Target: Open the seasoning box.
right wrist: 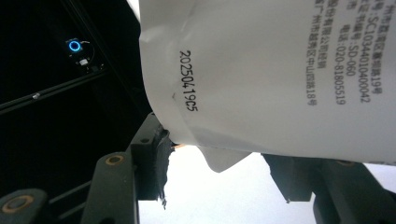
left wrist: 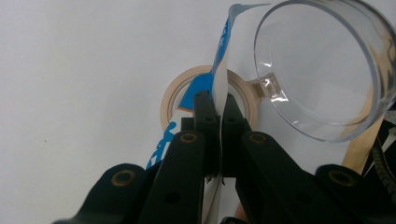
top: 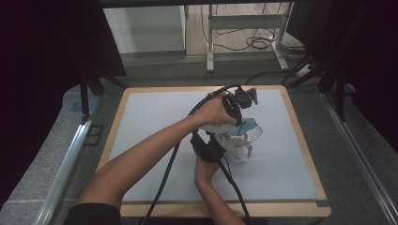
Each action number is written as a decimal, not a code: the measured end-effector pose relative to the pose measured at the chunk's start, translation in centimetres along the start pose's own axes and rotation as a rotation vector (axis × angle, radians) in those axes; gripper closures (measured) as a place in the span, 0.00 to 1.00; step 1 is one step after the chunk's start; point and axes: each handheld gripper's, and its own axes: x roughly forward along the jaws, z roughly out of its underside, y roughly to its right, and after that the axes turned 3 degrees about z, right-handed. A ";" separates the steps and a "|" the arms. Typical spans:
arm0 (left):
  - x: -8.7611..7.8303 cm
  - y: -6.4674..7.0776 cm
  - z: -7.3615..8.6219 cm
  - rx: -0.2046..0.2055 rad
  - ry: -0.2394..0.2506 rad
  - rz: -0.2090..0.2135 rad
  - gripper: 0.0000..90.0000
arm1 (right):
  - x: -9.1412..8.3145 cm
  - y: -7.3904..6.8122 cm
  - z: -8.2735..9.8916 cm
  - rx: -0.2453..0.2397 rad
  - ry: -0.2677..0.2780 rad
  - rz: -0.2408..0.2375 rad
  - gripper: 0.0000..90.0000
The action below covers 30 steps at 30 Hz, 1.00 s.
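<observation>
Pale grey counter [top: 155, 140] is carrying the work at its middle. Left tool [left wrist: 216, 109] is pinching the edge of a white-and-blue pouch [left wrist: 219, 70], jaws fully closed on it. Right tool [right wrist: 224, 163] is gripping the same pouch's printed body between wide-set jaws. Clear plastic cup [left wrist: 322, 70] is lying just beyond the left tool, with a tape roll [left wrist: 170, 95] behind its fingertips.
</observation>
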 end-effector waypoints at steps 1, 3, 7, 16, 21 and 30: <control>0.0 0.0 0.0 0.000 0.002 0.001 1.00 | 0.0 0.0 0.0 0.002 0.001 0.001 0.50; 0.0 0.0 0.0 -0.002 0.004 0.000 1.00 | 0.0 0.0 0.0 0.005 -0.002 0.002 0.50; 0.1 -0.1 0.0 -0.004 0.006 0.002 1.00 | 0.1 0.2 0.0 -0.003 0.000 0.005 0.50; 0.3 -0.1 0.0 -0.002 0.000 -0.001 1.00 | 0.1 0.3 0.3 -0.009 -0.001 0.004 0.50; 0.2 -0.1 0.0 -0.005 0.008 0.002 1.00 | 0.1 0.3 0.2 -0.016 -0.004 0.003 0.50; 0.1 -0.1 0.0 -0.004 0.015 0.003 1.00 | 0.1 0.3 0.1 -0.019 0.000 0.001 0.50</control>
